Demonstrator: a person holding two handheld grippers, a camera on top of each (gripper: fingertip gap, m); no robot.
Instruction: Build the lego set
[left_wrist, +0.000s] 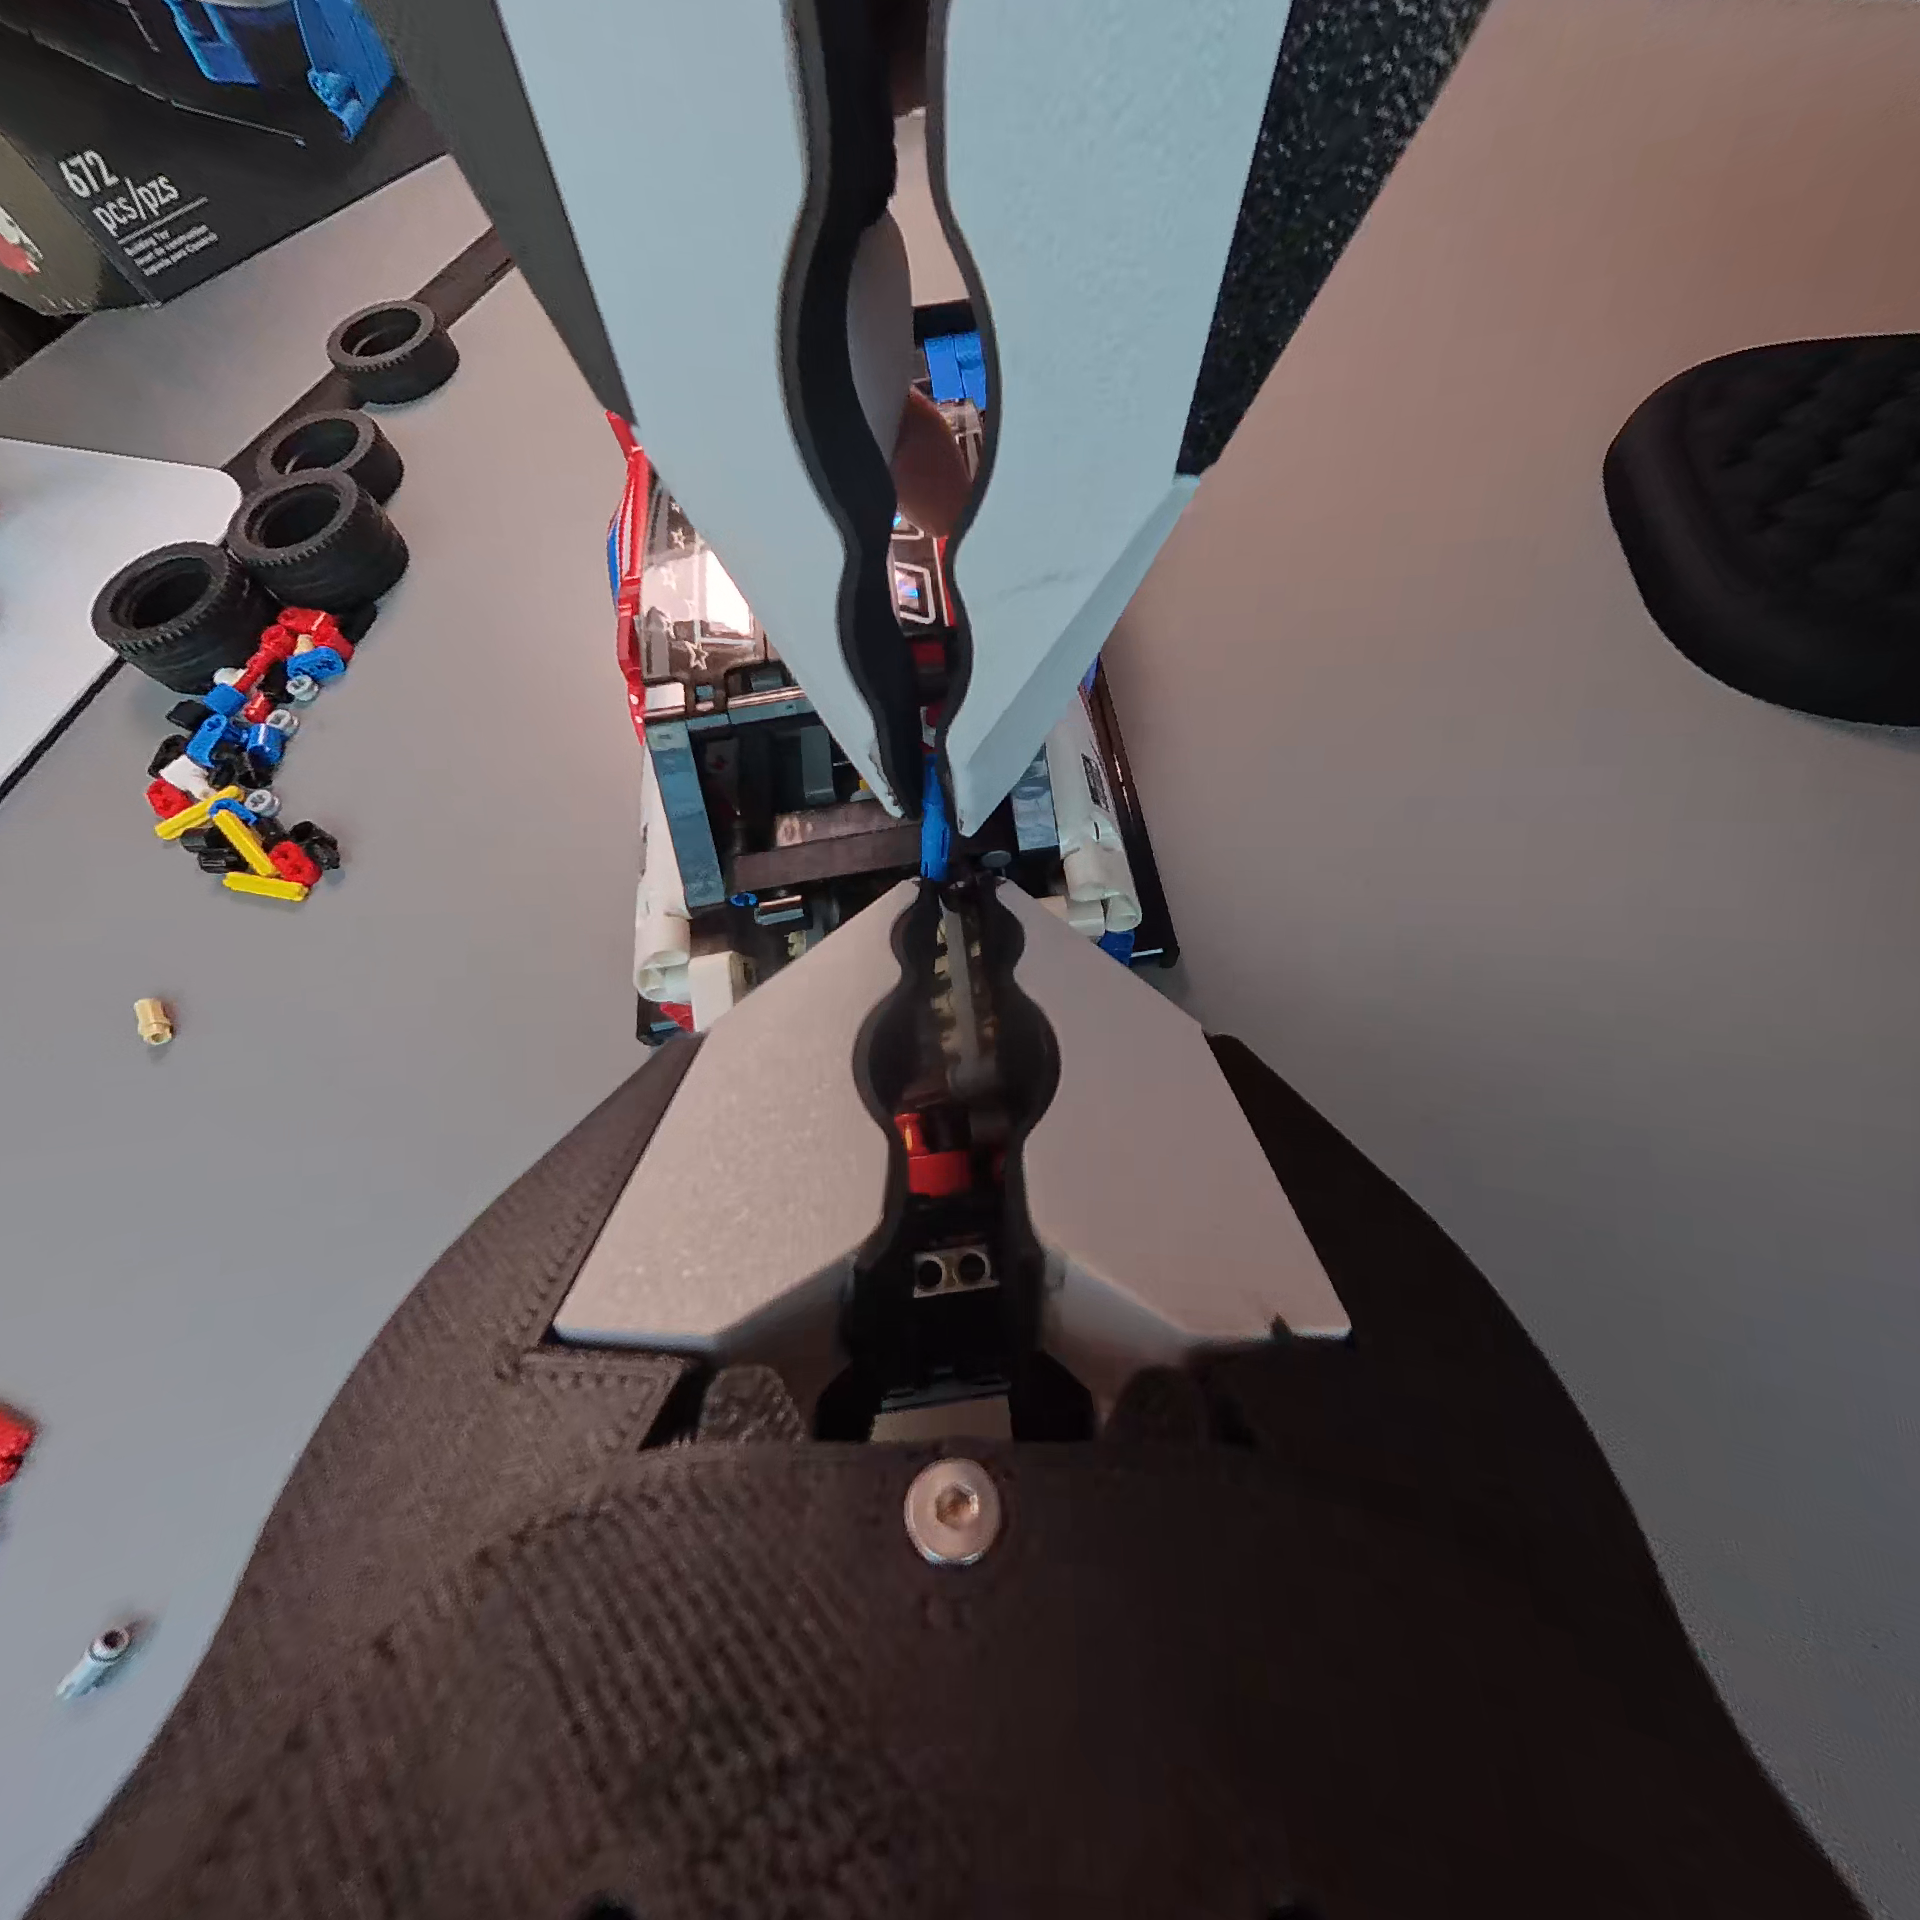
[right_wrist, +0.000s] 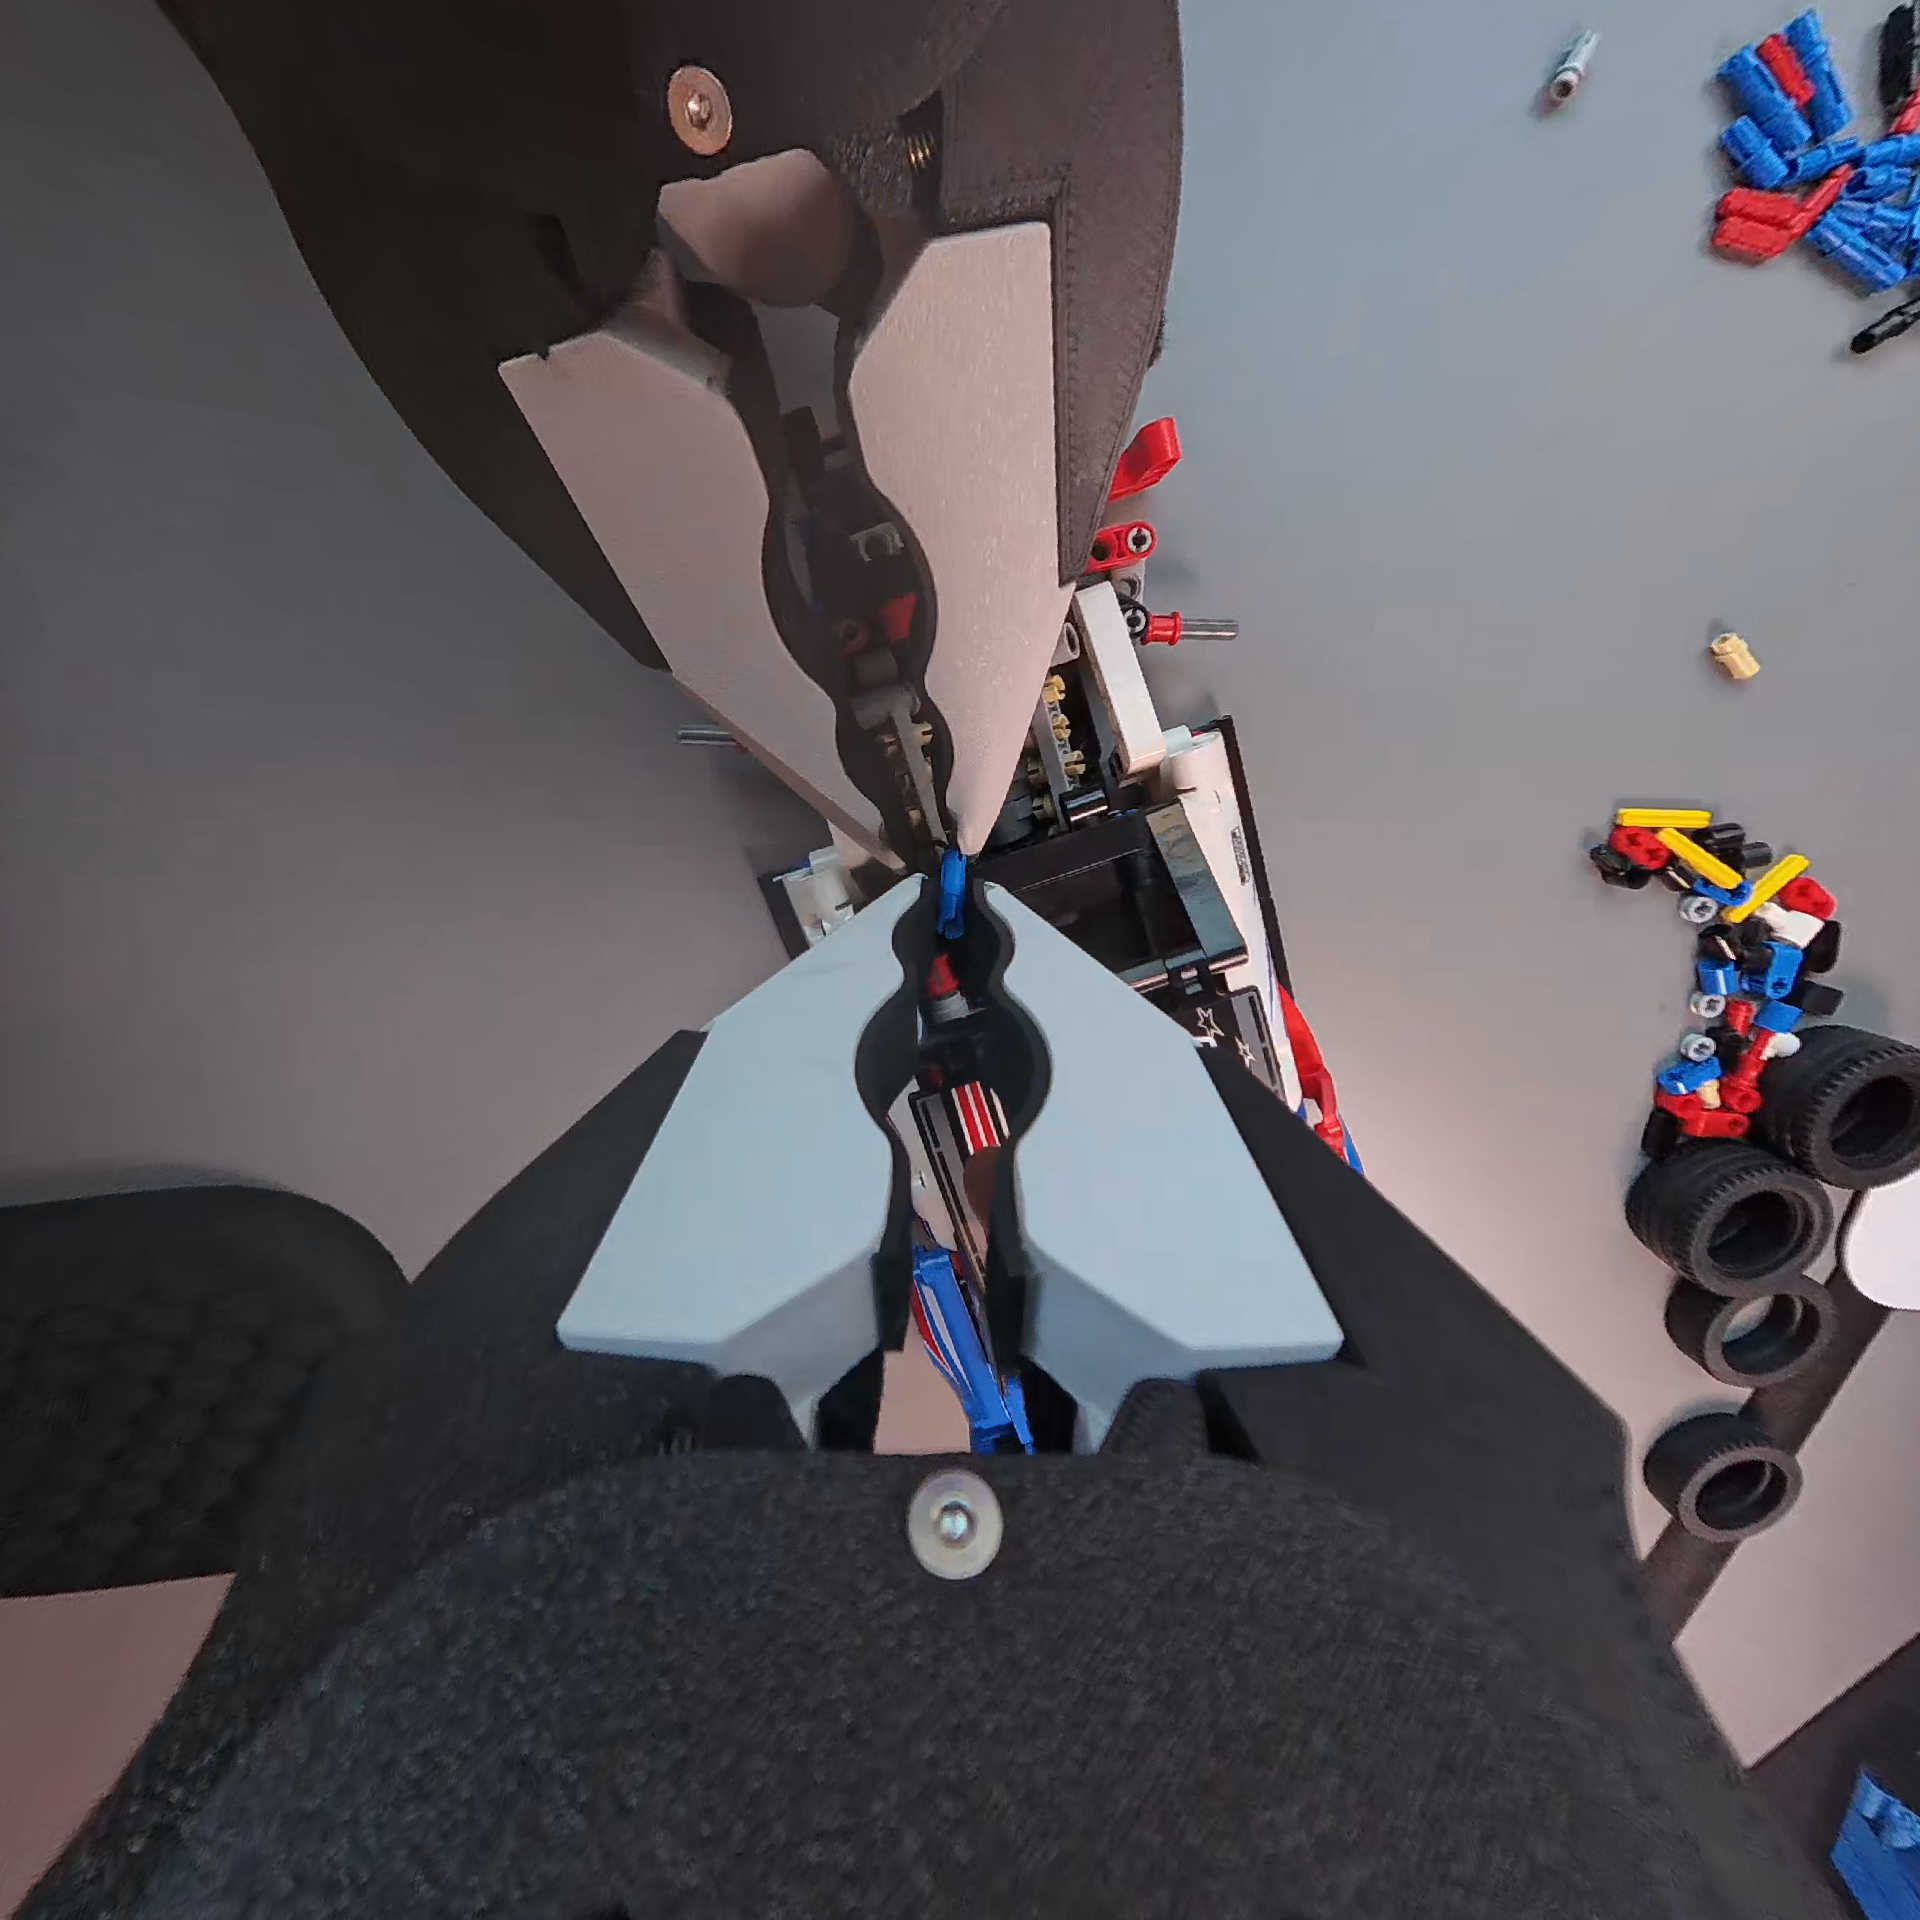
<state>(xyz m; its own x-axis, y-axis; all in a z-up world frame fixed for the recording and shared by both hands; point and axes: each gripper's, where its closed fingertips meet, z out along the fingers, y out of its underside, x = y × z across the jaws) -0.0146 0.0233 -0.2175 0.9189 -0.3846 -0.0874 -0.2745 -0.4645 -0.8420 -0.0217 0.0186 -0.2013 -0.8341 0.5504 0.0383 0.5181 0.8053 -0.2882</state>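
A partly built car model (left_wrist: 707, 790) in black, white, red and blue lies on the grey table; it also shows in the right wrist view (right_wrist: 1174, 894). My left gripper (left_wrist: 951, 891) is over its middle, shut on a thin grey beam (left_wrist: 966, 1008) of the model. My right gripper (right_wrist: 951, 883) faces it tip to tip and is shut on a small blue pin (right_wrist: 951, 896), held at the left gripper's tips. The pin (left_wrist: 933, 821) and the right gripper (left_wrist: 930, 816) also show in the left wrist view. The left gripper (right_wrist: 935, 840) shows in the right wrist view.
Several black tyres (left_wrist: 312, 530) and a pile of small red, blue, yellow and black pieces (left_wrist: 239, 748) lie beside the model. A set box (left_wrist: 125, 187) stands beyond them. A black pad (left_wrist: 1787, 540) lies on the other side. More blue and red pins (right_wrist: 1818, 156) lie farther off.
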